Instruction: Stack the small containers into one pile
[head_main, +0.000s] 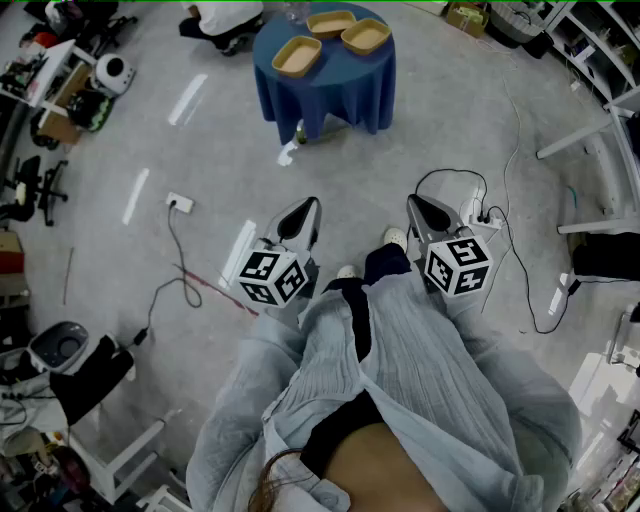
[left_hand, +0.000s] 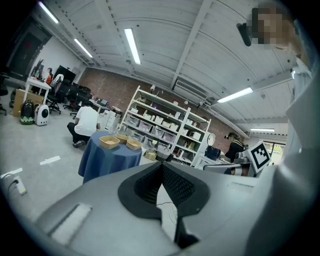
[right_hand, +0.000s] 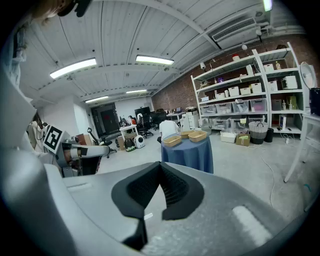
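the person stands on the grey floor (head_main: 210, 150) with both arms bent and kept close to the body, pale grey sleeves (head_main: 440, 370) running forward to the two tools. the left gripper (head_main: 312, 205) and the right gripper (head_main: 412, 201) are held side by side in front of the torso, apart from each other, both pointing ahead and tipped slightly down toward the floor, each with its marker cube (head_main: 272, 276) on the end nearer the body. in the left gripper view the left gripper (left_hand: 161, 165) has its dark ribbed pads (left_hand: 177, 186) pressed together at the tips, with nothing between them. the right gripper view shows the same for the right gripper (right_hand: 160, 165): jaws fully together and empty. well ahead of both tips stands a round table (head_main: 330, 95) under a blue cloth. on it lie three shallow tan containers, unstacked and side by side: the left container (head_main: 297, 56), the back container (head_main: 331, 23) and the right container (head_main: 366, 36). neither gripper is near them. behind the table another person (head_main: 225, 18) crouches on the floor.
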